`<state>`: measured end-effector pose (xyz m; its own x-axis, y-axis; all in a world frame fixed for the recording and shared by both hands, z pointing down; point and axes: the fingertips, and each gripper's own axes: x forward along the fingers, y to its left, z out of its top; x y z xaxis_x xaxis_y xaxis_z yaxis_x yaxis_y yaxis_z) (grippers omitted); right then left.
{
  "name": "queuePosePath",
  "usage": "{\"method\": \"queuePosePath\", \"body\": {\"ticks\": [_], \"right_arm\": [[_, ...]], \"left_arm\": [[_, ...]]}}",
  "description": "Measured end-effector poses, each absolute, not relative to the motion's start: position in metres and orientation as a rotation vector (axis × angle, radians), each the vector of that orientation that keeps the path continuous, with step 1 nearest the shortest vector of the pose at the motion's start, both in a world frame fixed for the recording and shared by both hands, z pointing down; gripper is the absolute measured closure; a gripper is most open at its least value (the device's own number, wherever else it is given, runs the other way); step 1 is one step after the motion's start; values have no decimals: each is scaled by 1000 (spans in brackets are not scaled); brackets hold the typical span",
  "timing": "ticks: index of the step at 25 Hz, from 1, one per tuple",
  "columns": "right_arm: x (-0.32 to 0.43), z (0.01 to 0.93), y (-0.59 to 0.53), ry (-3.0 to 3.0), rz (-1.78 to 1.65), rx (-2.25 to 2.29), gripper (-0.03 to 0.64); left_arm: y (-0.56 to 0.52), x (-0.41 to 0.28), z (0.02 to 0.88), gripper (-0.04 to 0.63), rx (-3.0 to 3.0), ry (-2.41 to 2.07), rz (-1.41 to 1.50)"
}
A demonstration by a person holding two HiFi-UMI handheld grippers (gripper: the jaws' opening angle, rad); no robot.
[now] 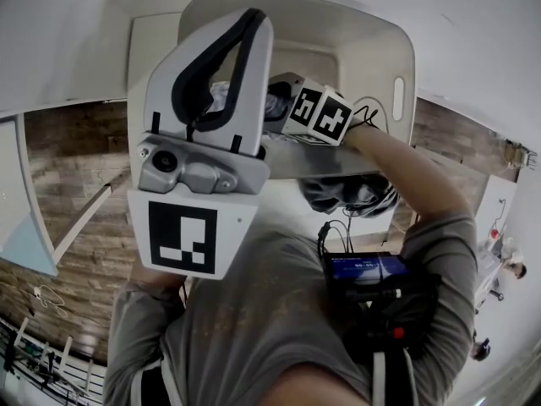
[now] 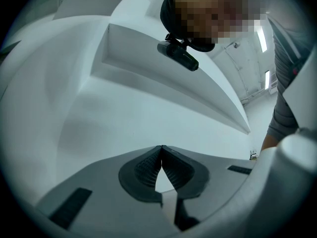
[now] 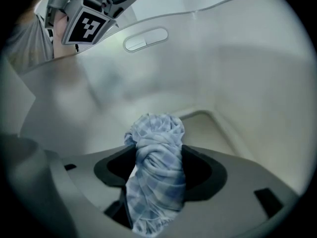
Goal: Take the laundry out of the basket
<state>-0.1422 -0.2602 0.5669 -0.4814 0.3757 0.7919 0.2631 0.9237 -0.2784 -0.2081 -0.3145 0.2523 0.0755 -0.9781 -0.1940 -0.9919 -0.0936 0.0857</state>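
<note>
The white laundry basket [image 1: 404, 66] stands in front of me, and its pale inner wall [image 3: 223, 83] with a handle slot [image 3: 146, 38] fills the right gripper view. My right gripper [image 3: 157, 152] reaches down into it, shut on a bunched blue checked cloth [image 3: 156, 177] that rises between the dark pads. In the head view only that gripper's marker cube [image 1: 317, 112] shows, since the left gripper [image 1: 254, 17] hides its jaws. The left gripper [image 2: 161, 148] is held up over the basket's near side, shut and empty, aimed at white surfaces.
Wooden flooring [image 1: 68, 159] lies to the left of the basket and a white panel edge [image 1: 25, 218] stands at far left. A dark device with a blue screen [image 1: 368, 269] and cables hangs on the person's chest. The left gripper's marker block [image 3: 88, 24] shows above the basket rim.
</note>
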Motion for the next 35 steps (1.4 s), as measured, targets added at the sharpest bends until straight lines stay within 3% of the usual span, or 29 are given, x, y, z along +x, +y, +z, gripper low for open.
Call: {"method": "queuePosePath", "body": {"ticks": [3, 6, 7, 9, 16, 24, 35], "right_arm": [[-135, 575, -252, -2040, 103, -510, 200], [-132, 581, -249, -2008, 11, -517, 177], [-133, 582, -252, -2005, -22, -501, 192], [-134, 583, -259, -2007, -61, -478, 286], [-133, 578, -257, -2015, -103, -510, 371], [-144, 552, -270, -2092, -128, -460, 382], [-158, 440, -313, -2373, -210, -193, 382]], "left_arm": [[-313, -209, 250, 586, -2250, 2065, 312], [-312, -210, 250, 586, -2248, 2067, 312], [-312, -211, 251, 586, -2248, 2069, 313], [-312, -211, 251, 586, -2247, 2071, 313], [-309, -209, 246, 586, -2240, 2068, 315], [-301, -205, 232, 586, -2218, 2050, 290], [-269, -181, 192, 586, -2179, 1977, 257]]}}
